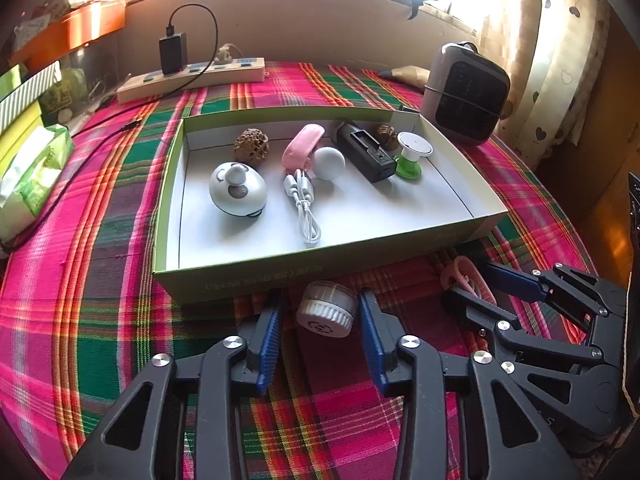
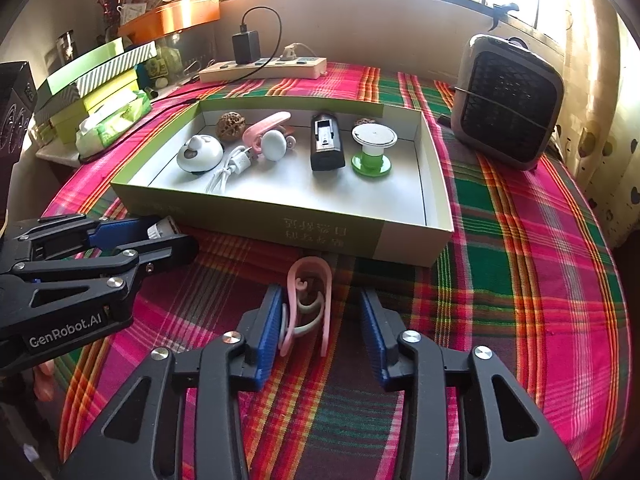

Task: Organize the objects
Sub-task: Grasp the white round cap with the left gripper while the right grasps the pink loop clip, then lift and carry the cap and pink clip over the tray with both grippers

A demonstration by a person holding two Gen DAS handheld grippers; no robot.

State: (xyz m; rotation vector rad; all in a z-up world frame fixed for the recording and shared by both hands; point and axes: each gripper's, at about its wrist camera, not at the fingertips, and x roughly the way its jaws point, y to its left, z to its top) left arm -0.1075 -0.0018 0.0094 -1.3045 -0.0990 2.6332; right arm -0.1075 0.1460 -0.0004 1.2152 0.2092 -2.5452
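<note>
A small white ridged jar (image 1: pixel 327 312) lies on its side on the plaid tablecloth, just in front of a shallow green box (image 1: pixel 280 276). My left gripper (image 1: pixel 322 328) straddles the jar, open, with a slim gap at the left pad. To its right, a pink-and-white hook-shaped clip (image 2: pixel 308 304) rests on the cloth between the pads of my right gripper (image 2: pixel 322 328). That gripper is open too; the clip sits close to the left pad and well clear of the right. Each gripper shows in the other's view: left gripper (image 2: pixel 168 236), right gripper (image 1: pixel 470 282).
The box (image 2: pixel 240 208) holds a white round gadget (image 1: pixel 238 194), a walnut (image 1: pixel 251 146), a pink device (image 1: pixel 302 146), a white cable (image 1: pixel 304 204), a black charger (image 1: pixel 366 152) and a green-white spool (image 1: pixel 412 156). A grey heater (image 2: pixel 508 108), a power strip (image 2: pixel 260 68) and a tissue pack (image 2: pixel 112 120) ring the box.
</note>
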